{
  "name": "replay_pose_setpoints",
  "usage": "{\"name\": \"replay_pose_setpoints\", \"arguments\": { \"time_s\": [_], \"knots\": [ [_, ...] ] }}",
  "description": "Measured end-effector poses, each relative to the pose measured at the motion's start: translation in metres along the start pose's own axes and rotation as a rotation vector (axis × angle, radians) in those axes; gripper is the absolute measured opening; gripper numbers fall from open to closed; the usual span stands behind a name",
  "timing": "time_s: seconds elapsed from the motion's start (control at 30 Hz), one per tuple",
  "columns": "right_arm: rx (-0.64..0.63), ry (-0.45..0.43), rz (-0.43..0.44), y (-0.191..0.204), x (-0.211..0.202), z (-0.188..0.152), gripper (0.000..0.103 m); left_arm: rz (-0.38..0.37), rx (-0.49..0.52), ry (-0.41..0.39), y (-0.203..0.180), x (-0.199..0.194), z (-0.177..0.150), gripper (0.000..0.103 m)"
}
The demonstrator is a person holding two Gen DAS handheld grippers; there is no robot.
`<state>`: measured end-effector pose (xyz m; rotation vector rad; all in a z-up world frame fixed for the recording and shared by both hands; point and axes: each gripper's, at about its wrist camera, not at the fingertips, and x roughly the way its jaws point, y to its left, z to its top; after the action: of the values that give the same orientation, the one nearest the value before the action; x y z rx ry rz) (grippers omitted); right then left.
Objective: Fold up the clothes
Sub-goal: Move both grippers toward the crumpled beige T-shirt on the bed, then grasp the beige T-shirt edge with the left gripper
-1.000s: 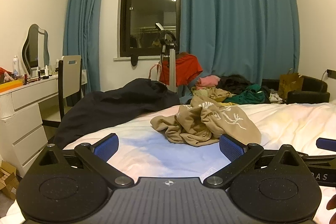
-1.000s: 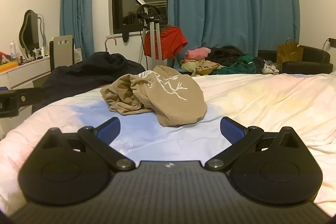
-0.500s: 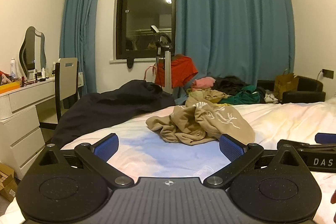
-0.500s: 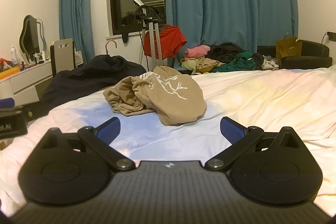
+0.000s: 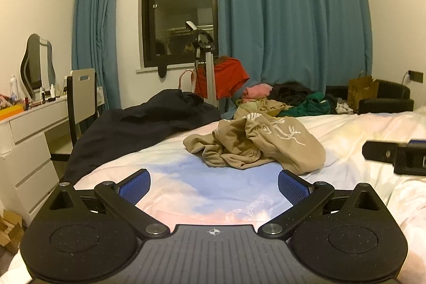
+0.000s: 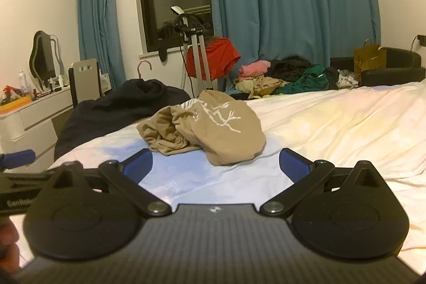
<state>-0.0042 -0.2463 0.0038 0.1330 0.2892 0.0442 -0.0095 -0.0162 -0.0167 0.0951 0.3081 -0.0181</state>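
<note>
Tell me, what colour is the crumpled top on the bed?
The top is tan with a white branch-like print, clearest in the right wrist view.

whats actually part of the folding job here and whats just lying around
For the job:
- tan garment, crumpled on the bed
- left gripper, open, short of it
- right gripper, open, short of it

Lying about:
- dark garment at the bed's left edge
- clothes pile beyond the bed
- red cloth on the stand
- paper bag
- chair and dresser
</note>
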Motion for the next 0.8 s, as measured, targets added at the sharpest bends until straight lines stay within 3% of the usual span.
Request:
{"name": "replay_pose_setpoints", "arguments": {
  "time_s": [0.2,0.3,0.53,0.67,0.8],
  "knots": [
    [0.019,-0.030,-0.057,-0.005,0.000,0.003,0.103,-0.013,0.019,0.004,-0.007,0.003,-0.004,0.103],
    [0.102,-0.028,-0.063,-0.018,0.002,0.004,0.103,-0.081,0.053,0.033,-0.015,0.011,-0.009,0.103],
    [0.172,-0.039,-0.049,-0.045,0.001,0.005,0.103,-0.117,0.396,0.125,-0.068,0.070,-0.032,0.103],
    [0.180,-0.043,-0.052,-0.051,0.002,0.004,0.103,-0.115,0.474,0.178,-0.085,0.115,-0.041,0.103],
    [0.186,-0.035,-0.058,-0.055,0.006,0.002,0.103,-0.045,0.520,0.176,-0.089,0.165,-0.041,0.103]
  ]
}}
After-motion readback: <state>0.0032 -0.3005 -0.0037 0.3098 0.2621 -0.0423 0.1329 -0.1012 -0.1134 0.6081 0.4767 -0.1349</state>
